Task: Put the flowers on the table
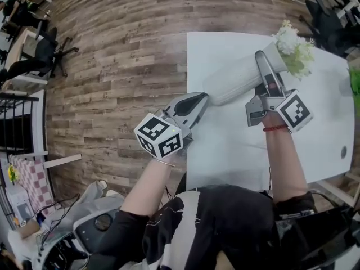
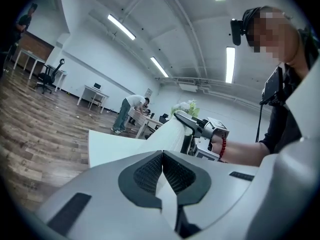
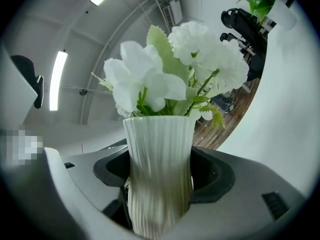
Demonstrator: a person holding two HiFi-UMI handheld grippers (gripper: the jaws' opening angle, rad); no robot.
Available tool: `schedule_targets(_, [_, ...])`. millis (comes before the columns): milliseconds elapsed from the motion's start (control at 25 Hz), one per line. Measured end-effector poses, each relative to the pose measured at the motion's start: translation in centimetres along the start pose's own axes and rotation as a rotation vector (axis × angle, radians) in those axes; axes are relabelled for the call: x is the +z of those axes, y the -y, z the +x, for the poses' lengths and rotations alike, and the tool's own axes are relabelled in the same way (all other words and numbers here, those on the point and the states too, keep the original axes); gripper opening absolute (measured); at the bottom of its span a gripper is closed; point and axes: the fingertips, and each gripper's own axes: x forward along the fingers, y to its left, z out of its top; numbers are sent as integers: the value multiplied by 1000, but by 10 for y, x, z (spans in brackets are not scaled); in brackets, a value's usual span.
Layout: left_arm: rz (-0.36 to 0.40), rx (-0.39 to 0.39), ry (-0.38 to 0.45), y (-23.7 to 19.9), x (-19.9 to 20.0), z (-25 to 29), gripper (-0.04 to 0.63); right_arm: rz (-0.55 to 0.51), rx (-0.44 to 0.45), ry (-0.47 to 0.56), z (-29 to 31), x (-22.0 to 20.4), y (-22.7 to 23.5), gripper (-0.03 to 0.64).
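A white ribbed vase (image 1: 236, 83) with white flowers (image 1: 293, 46) lies nearly level above the white table (image 1: 225, 145). My right gripper (image 1: 267, 59) is shut on its upper part, just below the blooms. In the right gripper view the vase (image 3: 160, 144) fills the space between the pads of that gripper (image 3: 160, 181), with the flowers (image 3: 170, 79) beyond. My left gripper (image 1: 203, 99) is at the vase's base end. In the left gripper view its jaws (image 2: 161, 156) meet at the tips, and the vase (image 2: 170, 131) runs ahead to the right gripper (image 2: 189, 123).
Wooden floor (image 1: 112, 66) lies left of the table, with office chairs (image 1: 48, 46) far off. A green plant (image 1: 354, 83) stands at the table's right edge and a small round disc (image 1: 343, 152) near its front right. A person (image 2: 124, 114) bends over a distant desk.
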Motion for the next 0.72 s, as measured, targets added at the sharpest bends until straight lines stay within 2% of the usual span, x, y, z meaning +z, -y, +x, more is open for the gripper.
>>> schedule_targets(320, [32, -56, -71, -31, -1, 20, 15, -109, -61, 24, 57, -5, 6, 337])
schedule_targets(520, [46, -109, -68, -35, 8, 19, 15, -232, -79, 38, 91, 4, 4, 337])
schedule_targets(720, [36, -129, -86, -48, 2, 11, 15, -381, -82, 37, 116, 2, -4, 339])
